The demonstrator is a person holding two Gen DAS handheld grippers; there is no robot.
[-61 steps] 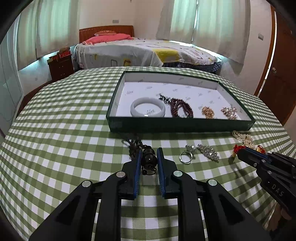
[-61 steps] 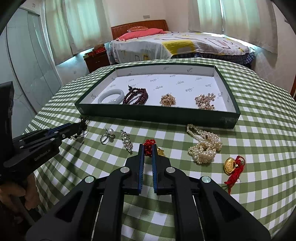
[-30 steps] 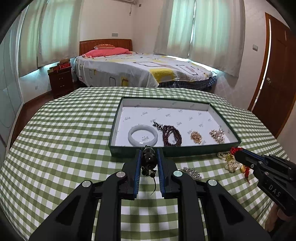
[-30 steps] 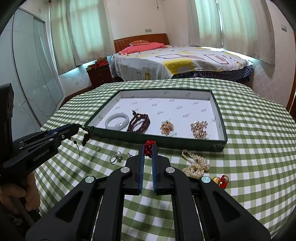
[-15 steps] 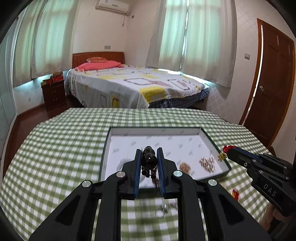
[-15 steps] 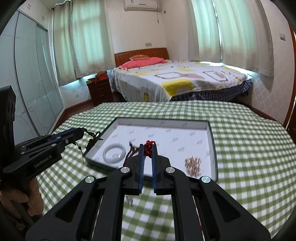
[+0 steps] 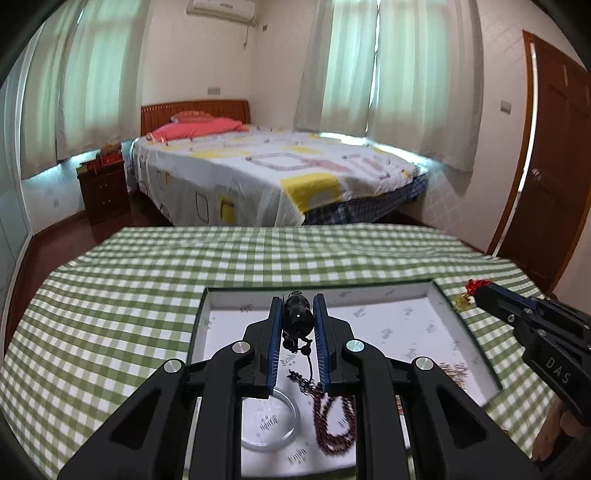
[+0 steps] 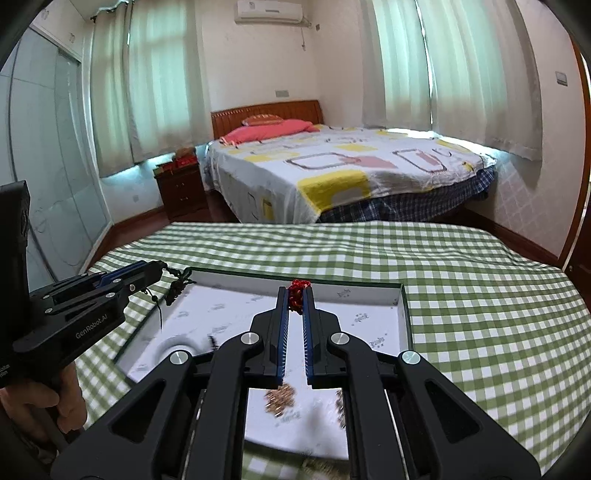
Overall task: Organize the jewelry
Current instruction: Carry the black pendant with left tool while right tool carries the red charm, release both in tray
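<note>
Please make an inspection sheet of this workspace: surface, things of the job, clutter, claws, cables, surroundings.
Surface: table under a green checked cloth.
Job's things: green tray with white lining holds a pale bangle, dark red beads and small gold pieces. A dark bead pendant and a red knot charm are held above the tray.
Clutter: nothing seen.
Claws: left claw shut on the dark bead pendant; right claw shut on the red knot charm.
Cables: nothing seen.
Surroundings: bed, nightstand, curtains, wooden door, air conditioner.
</note>
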